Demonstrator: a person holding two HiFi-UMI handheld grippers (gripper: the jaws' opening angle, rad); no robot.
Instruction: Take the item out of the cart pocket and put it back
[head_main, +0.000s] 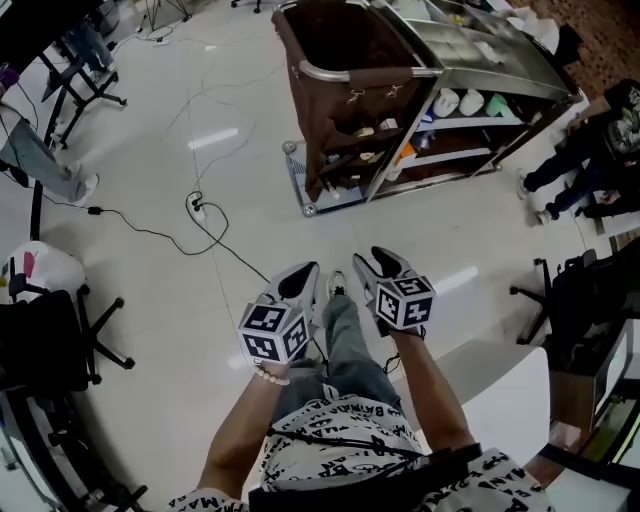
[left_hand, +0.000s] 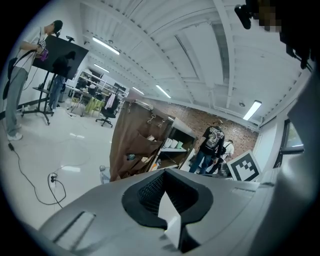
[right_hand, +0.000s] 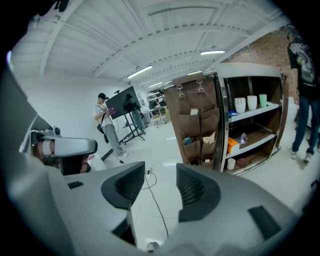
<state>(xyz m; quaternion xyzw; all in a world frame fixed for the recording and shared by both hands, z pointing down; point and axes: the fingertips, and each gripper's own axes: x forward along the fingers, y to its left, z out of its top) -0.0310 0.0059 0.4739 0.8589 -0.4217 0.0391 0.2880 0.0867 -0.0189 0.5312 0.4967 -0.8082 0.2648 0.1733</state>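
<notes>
The cart (head_main: 440, 70) stands a few steps ahead, with a brown hanging pocket panel (head_main: 345, 110) on its left end. Small items poke out of the pockets (right_hand: 189, 140). Both grippers are held low near the person's legs, well short of the cart. My left gripper (head_main: 300, 276) is shut, its dark pads pressed together with nothing between them (left_hand: 166, 197). My right gripper (head_main: 383, 262) is open, and only floor shows through the gap between its fingers (right_hand: 152, 186). The left gripper view shows the pocket panel (left_hand: 137, 145) straight ahead.
A black cable and power strip (head_main: 197, 207) lie on the floor at front left. Office chairs (head_main: 60, 340) stand at the left, and people (head_main: 590, 150) beside the cart's right end. A white tabletop (head_main: 510, 400) is at the lower right. Cups sit on a cart shelf (right_hand: 250, 103).
</notes>
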